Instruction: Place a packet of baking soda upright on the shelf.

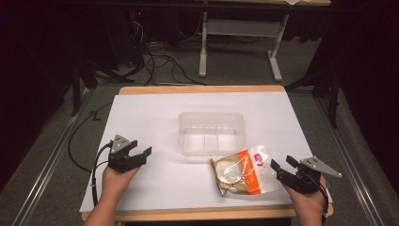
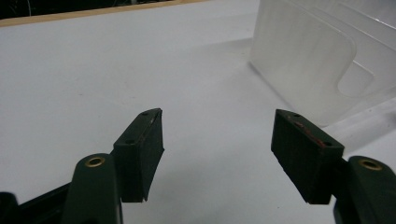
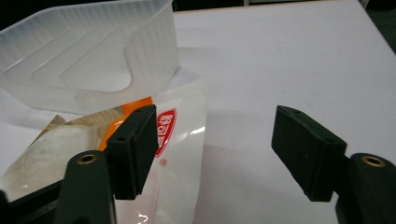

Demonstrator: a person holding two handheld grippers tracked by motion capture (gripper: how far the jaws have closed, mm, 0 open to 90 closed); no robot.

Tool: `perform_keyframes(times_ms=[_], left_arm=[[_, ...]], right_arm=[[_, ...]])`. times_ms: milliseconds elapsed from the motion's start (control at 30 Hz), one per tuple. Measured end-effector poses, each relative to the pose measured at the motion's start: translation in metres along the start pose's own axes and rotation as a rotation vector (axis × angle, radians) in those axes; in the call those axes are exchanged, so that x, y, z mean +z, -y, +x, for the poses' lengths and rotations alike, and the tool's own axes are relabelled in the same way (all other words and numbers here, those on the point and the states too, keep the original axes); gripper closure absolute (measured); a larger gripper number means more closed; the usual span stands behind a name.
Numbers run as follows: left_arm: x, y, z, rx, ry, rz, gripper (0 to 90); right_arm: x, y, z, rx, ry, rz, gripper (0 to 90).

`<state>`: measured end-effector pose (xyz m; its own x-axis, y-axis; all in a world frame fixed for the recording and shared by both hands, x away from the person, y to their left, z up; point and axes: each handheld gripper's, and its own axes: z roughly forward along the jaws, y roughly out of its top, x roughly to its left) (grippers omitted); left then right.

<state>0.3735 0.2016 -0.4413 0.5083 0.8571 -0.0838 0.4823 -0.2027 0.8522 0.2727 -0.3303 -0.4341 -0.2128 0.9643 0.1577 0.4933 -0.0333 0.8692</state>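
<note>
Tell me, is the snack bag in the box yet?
Not yet. The snack bag lies on the white table in front of the clear box, which looks empty. The right tongs are open beside the bag, the left tongs open, holding nothing. Grabbing and placing probably remain.

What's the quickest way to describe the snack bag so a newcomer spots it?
Start at the white table and find the clear plastic container in its middle. The snack bag lies flat just in front of it, toward the right gripper. It alone has colour: an orange band, a red logo and tan contents.
</note>
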Motion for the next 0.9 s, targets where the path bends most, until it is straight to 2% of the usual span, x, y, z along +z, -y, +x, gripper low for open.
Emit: perform_keyframes(times_ms=[67,200,400,500,600,667,733,800,867,900], left_arm=[[0.0,0.0,0.0,0.002,0.004,0.002,34.7],[0.001,0.0,-0.001,0.007,0.01,0.005,34.6],[0.002,0.001,-0.003,0.015,0.012,0.01,34.6],[0.002,0.001,-0.003,0.02,0.013,0.013,34.6],[0.002,0.001,-0.003,0.019,0.011,0.013,34.6],[0.002,0.001,-0.003,0.02,0.013,0.015,34.6],[0.002,0.001,-0.004,0.023,0.012,0.016,34.6],[0.001,0.001,-0.004,0.026,0.012,0.016,34.7],[0.001,0.001,-0.004,0.027,0.012,0.016,34.7],[0.001,0.001,-0.004,0.028,0.013,0.017,34.7]], right_arm=[[0.001,0.001,0.002,0.002,-0.003,0.01,30.0],[0.006,0.005,0.006,0.025,-0.034,0.067,24.4],[0.012,0.01,0.006,0.042,-0.038,0.119,21.3],[0.016,0.013,0.006,0.054,-0.062,0.148,20.7],[0.017,0.016,0.013,0.061,-0.093,0.168,20.6],[0.018,0.017,0.018,0.048,-0.104,0.183,20.8],[0.02,0.019,0.02,0.045,-0.113,0.206,24.6],[0.023,0.021,0.019,0.063,-0.13,0.232,32.9],[0.023,0.022,0.016,0.099,-0.144,0.246,37.5],[0.023,0.022,0.016,0.099,-0.144,0.246,37.5]])
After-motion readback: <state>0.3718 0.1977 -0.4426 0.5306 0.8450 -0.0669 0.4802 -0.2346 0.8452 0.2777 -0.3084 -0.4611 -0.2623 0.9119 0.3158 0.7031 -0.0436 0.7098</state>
